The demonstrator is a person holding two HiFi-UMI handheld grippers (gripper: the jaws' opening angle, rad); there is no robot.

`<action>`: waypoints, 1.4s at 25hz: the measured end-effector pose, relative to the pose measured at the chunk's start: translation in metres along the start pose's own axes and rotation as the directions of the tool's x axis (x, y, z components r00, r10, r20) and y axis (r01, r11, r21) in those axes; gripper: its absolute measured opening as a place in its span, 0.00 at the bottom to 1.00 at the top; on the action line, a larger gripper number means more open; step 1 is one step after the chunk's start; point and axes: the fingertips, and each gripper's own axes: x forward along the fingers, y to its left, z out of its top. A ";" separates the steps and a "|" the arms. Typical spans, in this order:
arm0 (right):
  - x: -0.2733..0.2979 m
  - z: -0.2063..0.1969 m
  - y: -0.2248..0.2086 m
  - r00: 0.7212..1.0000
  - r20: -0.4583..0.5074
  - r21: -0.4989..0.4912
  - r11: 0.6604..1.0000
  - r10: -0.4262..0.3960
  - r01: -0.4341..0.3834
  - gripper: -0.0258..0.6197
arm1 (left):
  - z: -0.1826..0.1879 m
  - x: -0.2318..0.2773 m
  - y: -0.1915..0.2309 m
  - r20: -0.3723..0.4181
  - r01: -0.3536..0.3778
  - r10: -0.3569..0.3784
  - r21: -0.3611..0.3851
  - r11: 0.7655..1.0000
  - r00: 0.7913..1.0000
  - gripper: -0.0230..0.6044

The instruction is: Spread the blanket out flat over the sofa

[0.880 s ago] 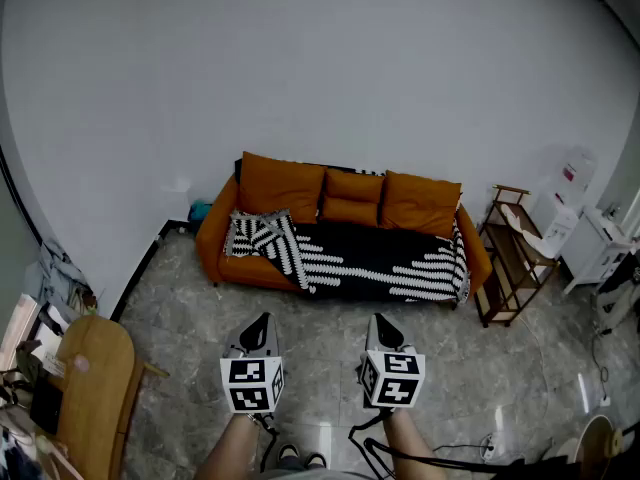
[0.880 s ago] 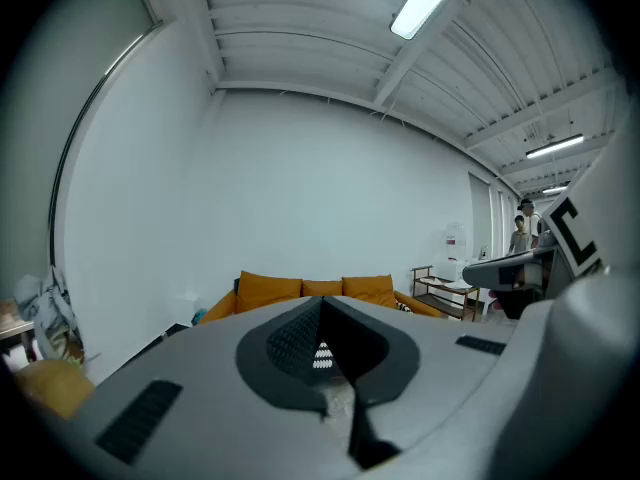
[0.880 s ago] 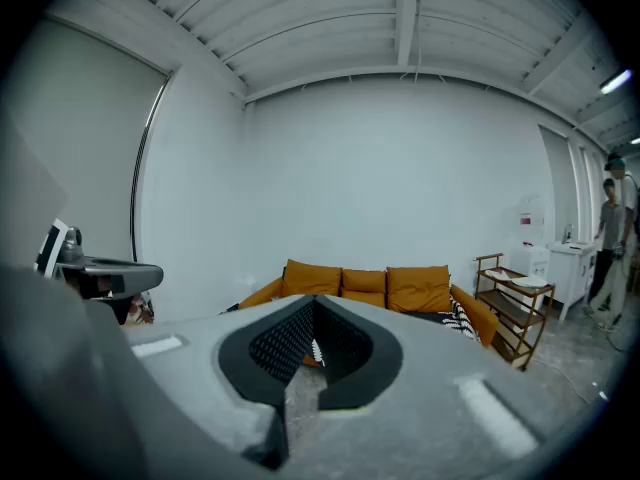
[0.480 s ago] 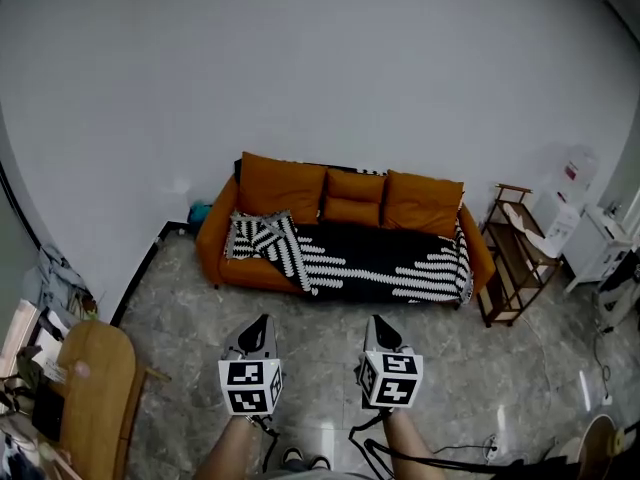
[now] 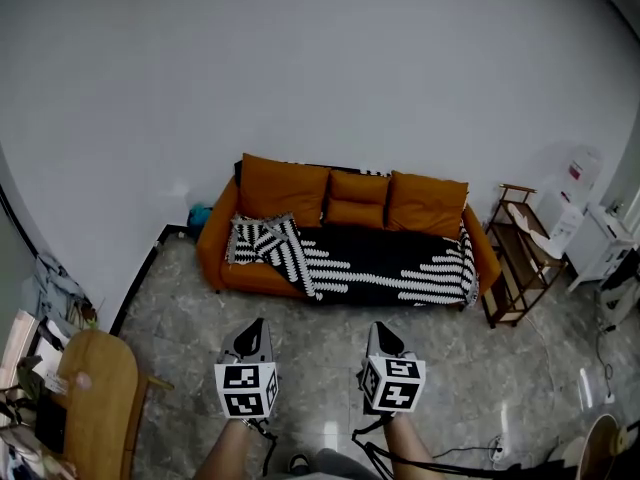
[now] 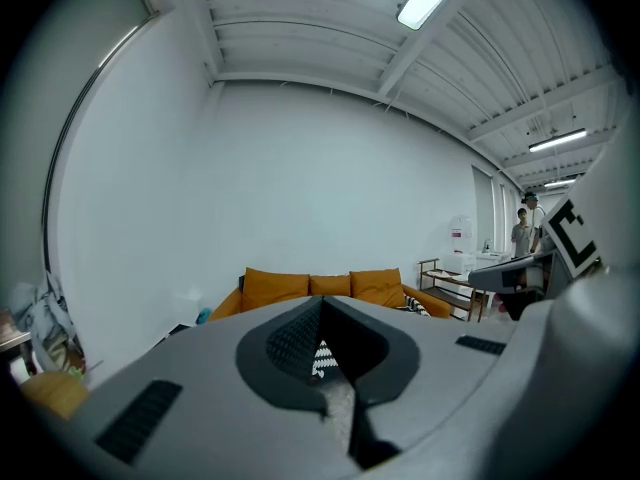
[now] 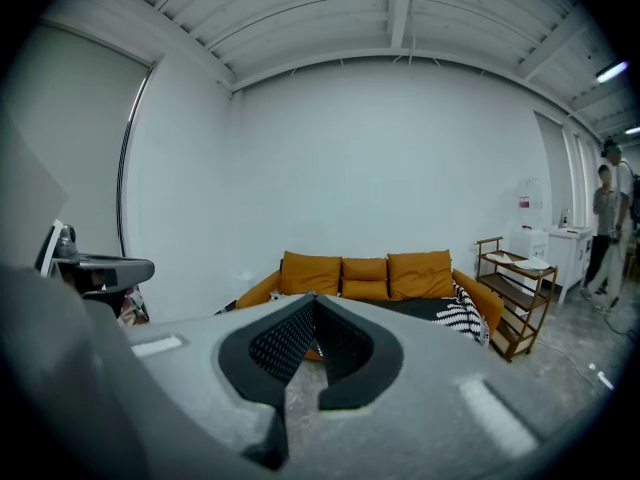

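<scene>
The blanket (image 5: 385,266), black with white zigzag rows, is lying across the seat of the orange sofa (image 5: 285,186). It is bunching up in a rumpled heap at the sofa's end on the left of the head view, where one fold is hanging over the front edge. At the opposite end it is draping over the armrest.

I am holding both grippers side by side over the grey stone floor (image 5: 470,368), well in front of the sofa and pointing toward it. The left gripper (image 5: 257,326) is keeping its jaws pressed together with nothing between them. The right gripper (image 5: 380,330) is doing the same, its tips meeting and empty. Neither is touching the blanket.

A wooden shelf rack (image 5: 515,253) is standing just beside the sofa's armrest at the right of the head view, and a wooden chair (image 5: 95,388) is sitting well in front of the sofa's other end.
</scene>
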 end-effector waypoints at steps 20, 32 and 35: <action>0.104 0.025 -0.010 1.000 -0.020 -0.016 1.000 0.013 -0.014 0.05 | 0.008 0.095 0.040 -0.012 -0.034 0.033 -0.072 0.997 0.999 0.04; 0.191 0.071 -0.042 0.999 -0.019 -0.060 0.997 0.042 -0.043 0.05 | 0.040 0.184 0.048 0.003 -0.066 0.067 -0.085 0.994 0.998 0.04; 0.210 0.081 -0.050 0.999 -0.016 -0.066 0.997 0.049 -0.050 0.05 | 0.046 0.202 0.049 0.005 -0.077 0.078 -0.080 0.994 0.997 0.04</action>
